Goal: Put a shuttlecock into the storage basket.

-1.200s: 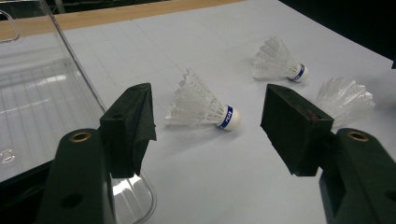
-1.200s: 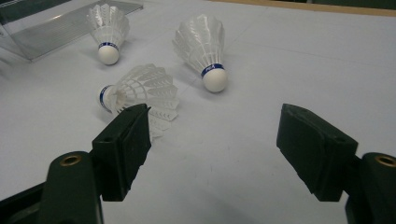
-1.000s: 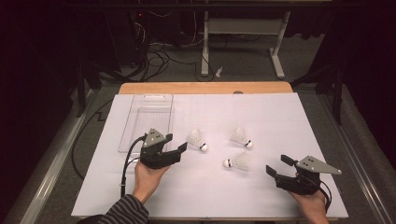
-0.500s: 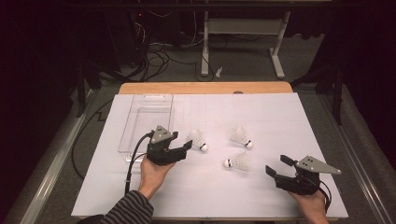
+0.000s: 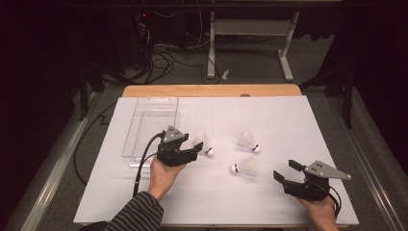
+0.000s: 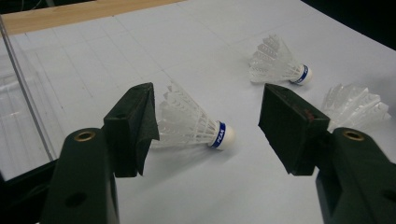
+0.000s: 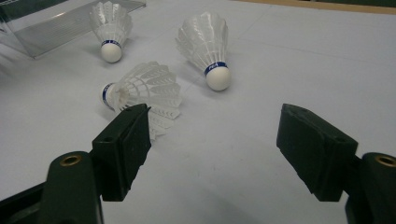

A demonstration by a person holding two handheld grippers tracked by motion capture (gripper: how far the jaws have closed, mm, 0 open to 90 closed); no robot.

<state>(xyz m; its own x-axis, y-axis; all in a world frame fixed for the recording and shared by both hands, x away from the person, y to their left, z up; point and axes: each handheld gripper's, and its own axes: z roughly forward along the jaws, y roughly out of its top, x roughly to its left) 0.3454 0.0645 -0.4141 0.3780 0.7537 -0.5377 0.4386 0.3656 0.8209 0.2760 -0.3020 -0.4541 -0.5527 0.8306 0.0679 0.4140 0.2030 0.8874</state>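
The right gripper [image 5: 285, 171] rests at the near right of the white sheet [image 5: 288, 120], jaws spread wide and holding nothing. Its own view brings out what the high view blurs: the nearest shuttlecock [image 7: 140, 91] lies on its side just beyond the left jaw, cork pointing left, feathers partly behind that jaw.

Farther in and to the left, the left gripper [image 5: 198, 150] sits with its jaws parted around the left shuttlecock [image 6: 194, 123]. The left gripper view shows the feather skirt just beside the left pad, hard to tell whether touching, and the cork [image 6: 226, 135] well clear of the right pad; the jaws have just been closing a little, with the shuttlecock between them but not pressed. A blue band with small lettering circles the cork.

A third shuttlecock [image 5: 248, 141] lies beyond, right of centre. A clear plastic box [image 5: 151, 127] stands at the far left of the sheet, its near end hidden behind the left gripper. The wooden table edge [image 5: 211, 90] runs along the far side.
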